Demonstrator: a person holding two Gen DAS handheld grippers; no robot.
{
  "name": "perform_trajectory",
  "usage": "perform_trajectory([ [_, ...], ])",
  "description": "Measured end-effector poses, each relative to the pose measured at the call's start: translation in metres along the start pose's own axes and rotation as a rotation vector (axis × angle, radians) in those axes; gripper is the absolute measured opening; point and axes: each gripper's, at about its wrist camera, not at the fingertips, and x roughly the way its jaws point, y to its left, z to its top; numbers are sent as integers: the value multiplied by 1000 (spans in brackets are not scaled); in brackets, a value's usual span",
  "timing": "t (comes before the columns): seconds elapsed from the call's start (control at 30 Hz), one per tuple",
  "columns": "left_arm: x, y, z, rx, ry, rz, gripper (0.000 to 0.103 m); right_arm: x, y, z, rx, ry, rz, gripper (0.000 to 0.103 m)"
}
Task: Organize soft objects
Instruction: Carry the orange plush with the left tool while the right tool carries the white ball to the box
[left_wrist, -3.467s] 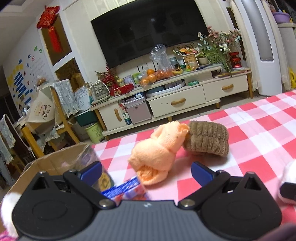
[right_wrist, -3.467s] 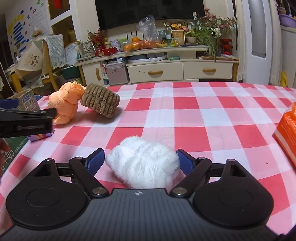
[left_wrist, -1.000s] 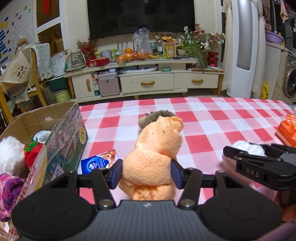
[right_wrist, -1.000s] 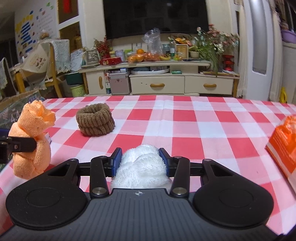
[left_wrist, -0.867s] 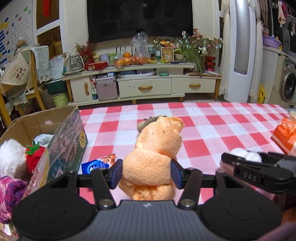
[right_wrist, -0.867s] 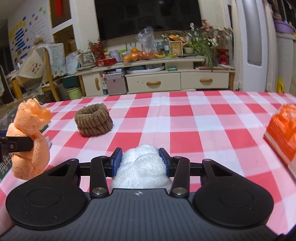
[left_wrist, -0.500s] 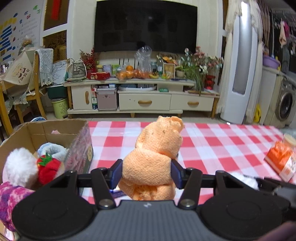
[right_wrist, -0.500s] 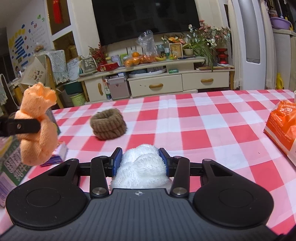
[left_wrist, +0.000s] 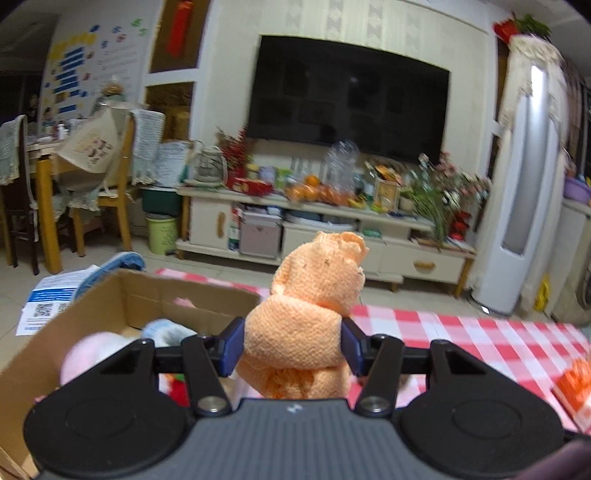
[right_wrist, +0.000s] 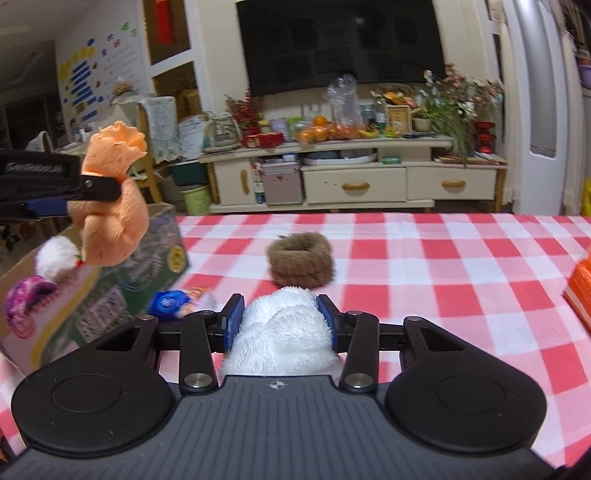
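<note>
The left gripper (left_wrist: 292, 349) is pinching an orange towel roll (left_wrist: 308, 314) between its blue pads and holding it up in the air, just over the near edge of the cardboard box (left_wrist: 122, 295), while the right gripper (right_wrist: 279, 320) is squeezing a white fluffy bundle (right_wrist: 282, 332) the same way, off to the right of the box and low over the table. Judging by this, the carrying step is under way — both soft things are being brought to the box, which is already holding a white pompom (right_wrist: 55, 254), a purple knit piece (right_wrist: 26, 295) and something red and something pale blue. The next move is probably calling for the orange roll to be lowered past the box wall before the pads are let apart, with the white bundle going in after it; dropping too early is risking a bounce off the rim. A brown knit ring (right_wrist: 300, 260) is sitting on the table to the right of the box, not yet picked up, and a small blue packet (right_wrist: 173, 301) is lying just beside the box's printed side. The table is wearing a red-and-white checked cloth (right_wrist: 424, 266) — an orange packet (right_wrist: 581, 288) is lying at its far right edge. Beyond the box a living room is showing: a dark television (left_wrist: 347, 98), a cluttered low cabinet (left_wrist: 317, 221) and a wooden chair (left_wrist: 85, 177).
</note>
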Motion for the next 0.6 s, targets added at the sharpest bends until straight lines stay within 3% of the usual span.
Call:
perform_trajectory([
  [0.2,3,31,15,-93,-42,52,54,7,36,20,-58,-30,66,52],
  [0.47,11,74,28,-229,-89,173,54,28,83,55,-105,-74,158,52],
  [0.6,17,90,31,-251,-102,242,54,42,104,69,-142,-90,189,52],
])
